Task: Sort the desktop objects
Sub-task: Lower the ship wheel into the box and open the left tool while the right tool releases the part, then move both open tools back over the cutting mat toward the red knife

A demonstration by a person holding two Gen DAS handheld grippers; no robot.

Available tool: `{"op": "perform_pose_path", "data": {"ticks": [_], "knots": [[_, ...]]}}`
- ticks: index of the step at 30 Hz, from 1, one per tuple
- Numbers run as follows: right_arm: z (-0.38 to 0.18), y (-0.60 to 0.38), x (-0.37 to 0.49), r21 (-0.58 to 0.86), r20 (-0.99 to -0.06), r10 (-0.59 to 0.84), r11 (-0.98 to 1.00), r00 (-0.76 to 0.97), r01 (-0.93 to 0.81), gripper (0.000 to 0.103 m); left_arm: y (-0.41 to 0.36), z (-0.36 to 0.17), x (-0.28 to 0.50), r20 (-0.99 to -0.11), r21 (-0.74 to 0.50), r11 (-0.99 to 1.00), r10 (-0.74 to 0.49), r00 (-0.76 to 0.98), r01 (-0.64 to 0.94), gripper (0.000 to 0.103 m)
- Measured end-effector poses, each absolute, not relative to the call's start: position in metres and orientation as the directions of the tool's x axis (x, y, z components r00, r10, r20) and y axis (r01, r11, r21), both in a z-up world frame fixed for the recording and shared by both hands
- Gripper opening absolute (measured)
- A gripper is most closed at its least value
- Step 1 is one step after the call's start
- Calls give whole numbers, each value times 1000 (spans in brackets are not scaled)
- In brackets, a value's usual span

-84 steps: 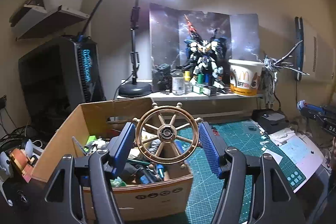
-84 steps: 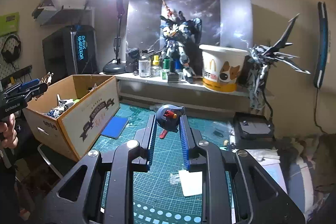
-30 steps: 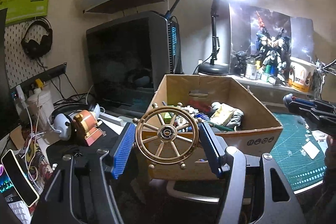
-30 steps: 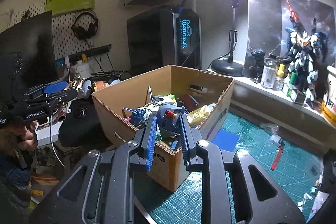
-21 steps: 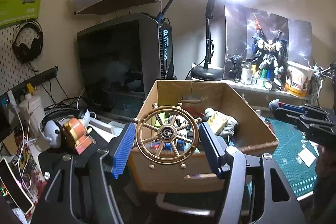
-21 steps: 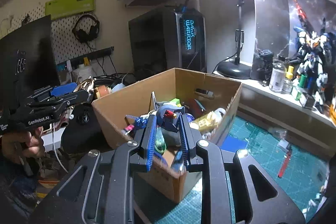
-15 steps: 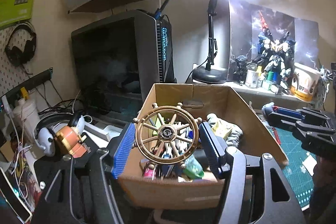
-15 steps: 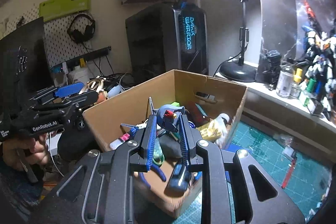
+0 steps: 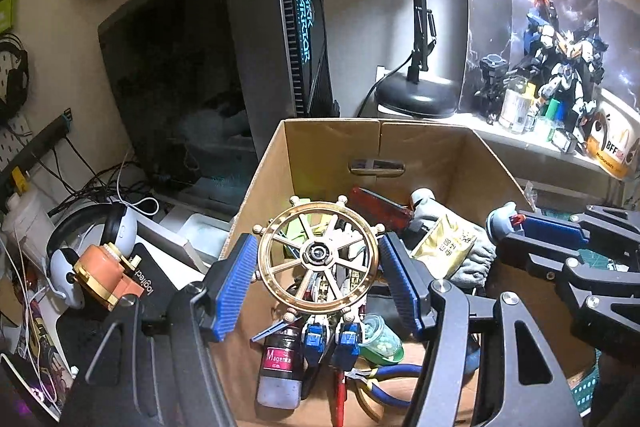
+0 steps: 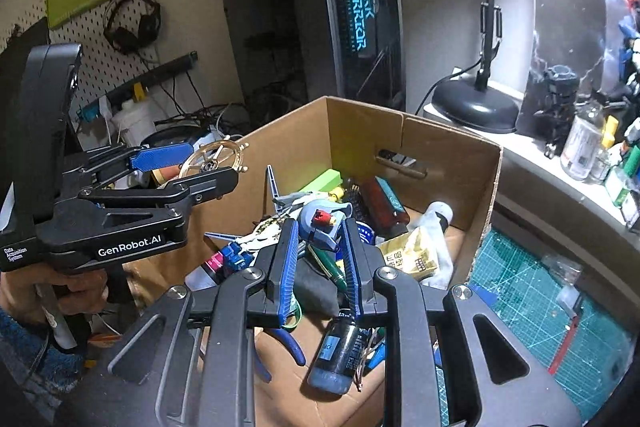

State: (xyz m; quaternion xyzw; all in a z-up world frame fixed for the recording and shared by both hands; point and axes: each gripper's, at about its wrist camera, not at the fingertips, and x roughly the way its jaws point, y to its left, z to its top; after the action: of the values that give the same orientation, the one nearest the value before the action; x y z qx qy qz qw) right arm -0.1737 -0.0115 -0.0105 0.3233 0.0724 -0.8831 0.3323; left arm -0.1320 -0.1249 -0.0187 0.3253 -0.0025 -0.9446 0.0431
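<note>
Your left hand-held gripper (image 9: 318, 283) gripped the brass ship's wheel (image 9: 318, 254) by its rim between widely spread blue pads, holding it upright above the near left part of the open cardboard box (image 9: 332, 139). Beneath it in the box lay a magenta ink bottle (image 9: 280, 367), blue-handled pliers (image 9: 384, 379) and a grey glove (image 9: 472, 259). To the right, your right hand-held gripper (image 10: 320, 259) pinched the small blue-grey model part with a red tip (image 10: 320, 221) between narrowly set pads, also above the box's clutter.
</note>
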Motion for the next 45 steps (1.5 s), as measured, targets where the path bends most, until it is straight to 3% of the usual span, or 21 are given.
{"op": "perform_pose_path", "data": {"ticks": [11,13,14,15,16,17,20,35,45], "knots": [[-13,-4,-177,89,-624,-529,-780,-575,620,21,-120,-21,-139,-630,40,-996,-86,-772,78,64],[-13,-3,-178,89,-626,-525,-782,-576,616,25,-119,-23,-140,-643,44,-996,-88,-761,78,64],[-14,-2,-178,90,-627,-524,-784,-576,614,30,-117,-24,-141,-646,55,-995,-99,-757,83,67],[-14,-1,-178,91,-627,-522,-786,-578,611,42,-115,-25,-140,-639,76,-992,-123,-759,97,80],[-14,1,-177,93,-619,-524,-789,-585,607,47,-114,-24,-138,-626,96,-989,-146,-766,110,86],[-13,2,-177,96,-611,-526,-792,-592,604,47,-112,-24,-136,-608,114,-986,-167,-776,123,94],[-13,5,-177,106,-608,-529,-794,-593,599,50,-111,-20,-130,-570,116,-983,-184,-801,144,102],[-10,14,-173,109,-599,-533,-794,-598,598,50,-116,-16,-125,-573,82,-985,-171,-801,152,103],[-3,50,-149,111,-557,-534,-807,-637,580,50,-101,-9,-95,-525,101,-985,-170,-834,137,103]]}}
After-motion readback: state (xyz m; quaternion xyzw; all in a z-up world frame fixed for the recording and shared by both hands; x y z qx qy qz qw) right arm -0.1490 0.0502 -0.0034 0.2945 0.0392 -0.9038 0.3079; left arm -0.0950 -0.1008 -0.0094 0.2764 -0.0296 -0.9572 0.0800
